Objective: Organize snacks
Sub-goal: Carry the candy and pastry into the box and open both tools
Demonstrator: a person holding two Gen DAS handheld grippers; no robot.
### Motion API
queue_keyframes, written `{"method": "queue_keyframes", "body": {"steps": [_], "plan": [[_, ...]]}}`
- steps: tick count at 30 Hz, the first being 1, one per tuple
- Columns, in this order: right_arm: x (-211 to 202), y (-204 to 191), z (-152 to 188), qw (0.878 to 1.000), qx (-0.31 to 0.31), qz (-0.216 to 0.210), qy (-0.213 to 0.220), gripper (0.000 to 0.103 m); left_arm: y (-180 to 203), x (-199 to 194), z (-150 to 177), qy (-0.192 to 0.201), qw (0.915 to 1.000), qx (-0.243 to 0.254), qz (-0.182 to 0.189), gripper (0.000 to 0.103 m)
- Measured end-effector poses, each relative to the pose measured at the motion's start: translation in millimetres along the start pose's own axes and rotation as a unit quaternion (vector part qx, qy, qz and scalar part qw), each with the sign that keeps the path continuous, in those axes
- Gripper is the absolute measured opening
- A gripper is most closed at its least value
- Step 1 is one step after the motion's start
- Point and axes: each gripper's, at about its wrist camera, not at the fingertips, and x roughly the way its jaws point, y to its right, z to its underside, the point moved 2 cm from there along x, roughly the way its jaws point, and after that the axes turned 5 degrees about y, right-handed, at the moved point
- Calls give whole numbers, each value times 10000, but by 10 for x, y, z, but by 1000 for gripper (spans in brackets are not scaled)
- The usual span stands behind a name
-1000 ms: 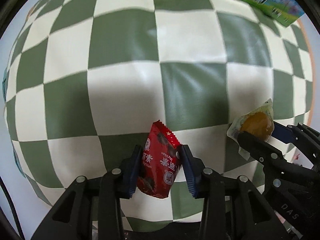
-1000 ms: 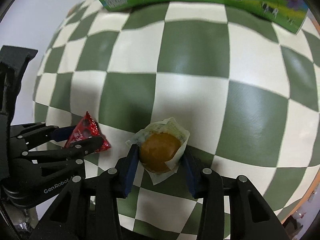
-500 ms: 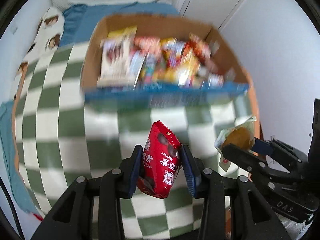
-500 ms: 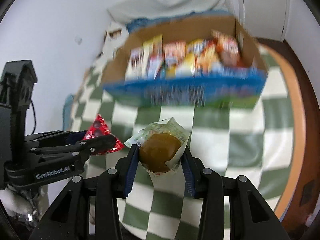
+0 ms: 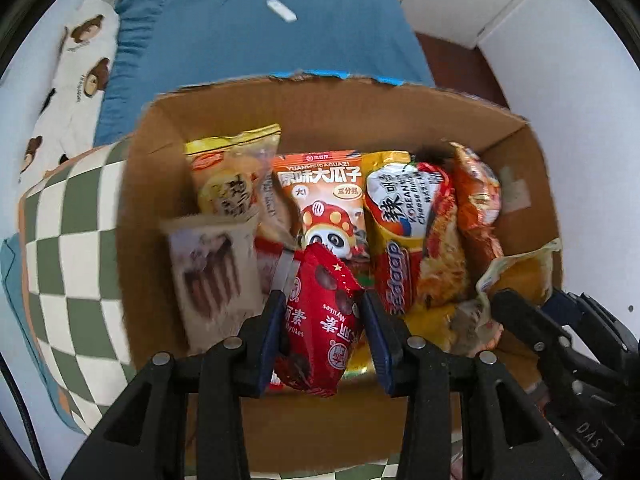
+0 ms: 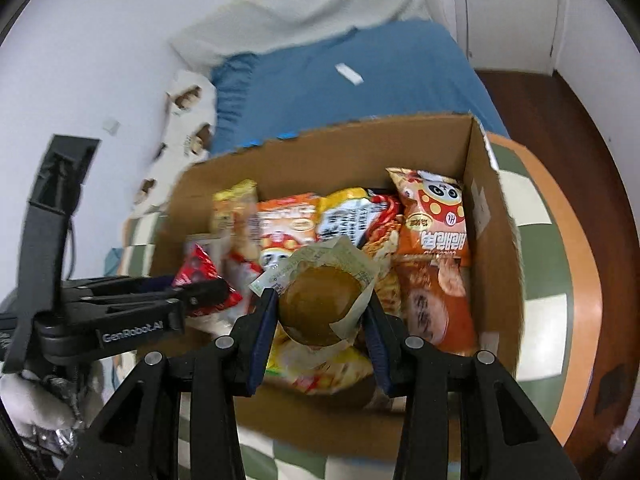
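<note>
My left gripper [image 5: 323,312] is shut on a red snack packet [image 5: 320,320] and hangs over the open cardboard box [image 5: 152,208], which stands full of upright snack bags. My right gripper [image 6: 320,312] is shut on a brown bun in a clear wrapper [image 6: 318,306], also above the box [image 6: 490,264]. In the left wrist view the wrapped bun [image 5: 520,276] shows at the right, over the box's right wall. In the right wrist view the left gripper [image 6: 208,286] reaches in from the left with the red packet [image 6: 196,268].
The box sits on a green-and-white checked cloth [image 5: 68,216] over a round table with an orange rim [image 6: 580,280]. Behind it lies a blue bedcover [image 5: 248,32] and a bear-print pillow [image 5: 76,76]. White walls stand close on both sides.
Both grippers have travelled from low over the checked cloth up and forward to above the box, each keeping its snack. The box now fills both views.
</note>
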Motion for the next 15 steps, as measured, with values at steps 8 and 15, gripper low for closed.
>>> {"method": "queue_keyframes", "body": {"steps": [8, 15], "plan": [[463, 75, -121, 9955, 101, 352, -874, 55, -112, 445, -163, -722, 9967, -356, 136, 44], [356, 146, -114, 9930, 0, 829, -846, 94, -116, 399, -122, -684, 9971, -311, 156, 92]]}}
